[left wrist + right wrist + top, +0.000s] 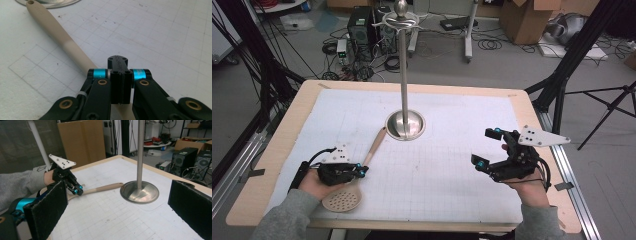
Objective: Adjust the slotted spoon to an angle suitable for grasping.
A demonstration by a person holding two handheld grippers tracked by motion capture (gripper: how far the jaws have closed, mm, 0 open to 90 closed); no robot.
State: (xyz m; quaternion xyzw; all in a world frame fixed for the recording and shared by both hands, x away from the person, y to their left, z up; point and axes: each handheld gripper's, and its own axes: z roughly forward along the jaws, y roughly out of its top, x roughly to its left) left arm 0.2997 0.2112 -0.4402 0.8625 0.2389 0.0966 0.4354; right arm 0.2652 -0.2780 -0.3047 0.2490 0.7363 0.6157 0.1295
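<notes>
Two claws working over the white gridded tabletop point(452, 165), with part of the beige slotted spoon point(362, 170) lying hidden beneath the left claw point(361, 170), jaws pressed together on its handle near the perforated bowl, handle tip touching the steel stand's point(405, 75) round base. Hovering well apart at the right, the right claw point(484, 148), jaws spread wide and gripping nothing. Cluttering the floor beyond: computer towers point(362, 25), cables, cardboard boxes point(527, 17).

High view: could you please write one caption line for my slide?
Left tongs over a slotted spoon's handle, right tongs open, steel stand on the gridded mat.
</notes>
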